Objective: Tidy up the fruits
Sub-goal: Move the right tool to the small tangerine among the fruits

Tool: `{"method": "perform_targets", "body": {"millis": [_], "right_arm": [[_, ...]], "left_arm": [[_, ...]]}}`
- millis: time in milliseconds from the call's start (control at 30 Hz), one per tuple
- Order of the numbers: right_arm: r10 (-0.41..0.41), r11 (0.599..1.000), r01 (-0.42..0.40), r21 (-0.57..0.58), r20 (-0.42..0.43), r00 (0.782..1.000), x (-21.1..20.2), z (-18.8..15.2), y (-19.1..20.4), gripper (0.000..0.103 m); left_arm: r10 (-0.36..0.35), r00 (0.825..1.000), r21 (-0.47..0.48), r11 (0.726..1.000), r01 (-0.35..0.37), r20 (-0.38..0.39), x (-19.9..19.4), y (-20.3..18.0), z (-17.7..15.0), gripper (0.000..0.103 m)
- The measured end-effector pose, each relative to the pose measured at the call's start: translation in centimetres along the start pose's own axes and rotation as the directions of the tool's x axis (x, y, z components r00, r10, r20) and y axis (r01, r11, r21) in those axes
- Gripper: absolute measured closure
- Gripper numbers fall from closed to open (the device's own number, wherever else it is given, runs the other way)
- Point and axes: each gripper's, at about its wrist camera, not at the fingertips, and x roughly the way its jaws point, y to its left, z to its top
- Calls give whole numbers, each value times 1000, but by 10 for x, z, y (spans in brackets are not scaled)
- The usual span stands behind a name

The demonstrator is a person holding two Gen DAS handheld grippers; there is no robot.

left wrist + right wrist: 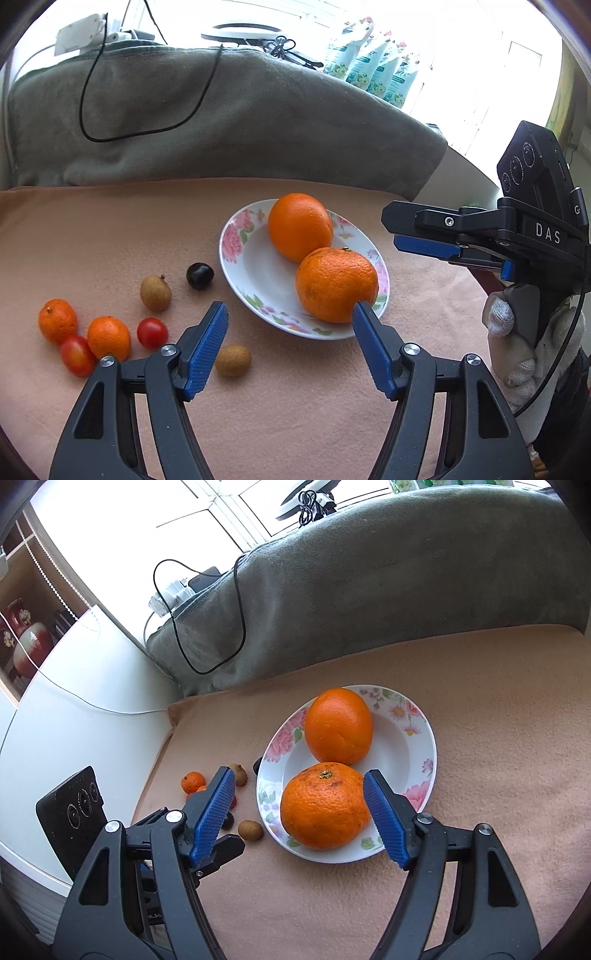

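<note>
A floral white plate (255, 273) (402, 749) holds two large oranges, a far one (300, 226) (338, 725) and a near one (336, 284) (323, 805). On the cloth to its left lie small fruits: two mandarins (58, 320) (109, 338), two cherry tomatoes (152, 333) (77, 355), two longans (155, 292) (233, 360) and a dark cherry (200, 275). My left gripper (290, 314) is open and empty above the plate's near edge. My right gripper (299, 794) is open, its jaws either side of the near orange, apart from it.
A peach cloth (295, 406) covers the table. A grey blanket (221, 122) with a black cable (88, 92) lies behind. The right gripper's body (517, 236) hangs at the right of the plate. White wall and shelf stand at the left (74, 686).
</note>
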Motion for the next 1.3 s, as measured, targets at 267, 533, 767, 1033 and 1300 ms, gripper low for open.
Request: {"method": "perform_targets", "body": {"millis": [267,533,767,1033,1300], "right_arm": [[-13,998,13,-63,-2,1000,7,-1,16,26],[-20,989,15,-147,-33,999,19,-2,38,26],[8,981,-23,-194,-80,997,37,-5,60,26],[32,962,-70,-266,-145,989,65,-5,91,27],[52,942,-123,-313,-226,973,98,-7,118,39]], "left_arm": [[54,998,-64,997,-53,27,-24,33,-11,34],[107,993,-121,988,-101,44,-46,62,-23,34],[145,989,-155,978,-139,25,-54,86,-35,34],[153,988,-197,969,-148,11,-57,110,-43,34],[156,988,-199,968,-155,-12,-55,124,-47,43]]}}
